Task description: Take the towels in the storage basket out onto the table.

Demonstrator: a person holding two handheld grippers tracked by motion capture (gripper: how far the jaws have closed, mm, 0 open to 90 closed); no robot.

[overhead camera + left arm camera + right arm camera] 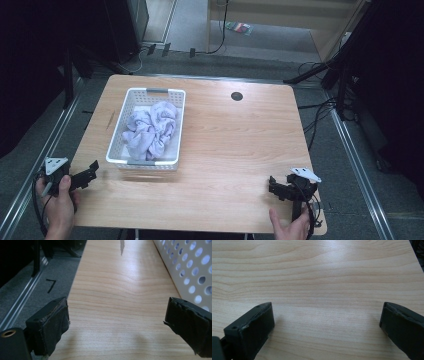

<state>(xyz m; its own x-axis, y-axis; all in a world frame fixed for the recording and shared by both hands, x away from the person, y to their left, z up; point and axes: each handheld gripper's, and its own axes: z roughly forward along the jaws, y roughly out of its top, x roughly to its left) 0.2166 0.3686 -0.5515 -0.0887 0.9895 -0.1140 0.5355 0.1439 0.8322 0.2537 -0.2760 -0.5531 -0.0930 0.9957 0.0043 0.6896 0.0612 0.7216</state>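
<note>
Reaching for the crumpled lavender cloth (151,128) looks like the step in hand; from the high view it lies bunched inside the white perforated plastic basket (116,131), ahead and to the right of the left tongs (92,168), well left of the right tongs (273,183). Come in over the rim and pinch one raised fold.

Left gripper view: jaws gape wide, empty, over the pale wooden table (117,302); the basket wall (190,267) stands just right, cut off, hiding the cloth.

Right gripper view: jaws spread wide, nothing between, bare table (324,285) ahead.
</note>
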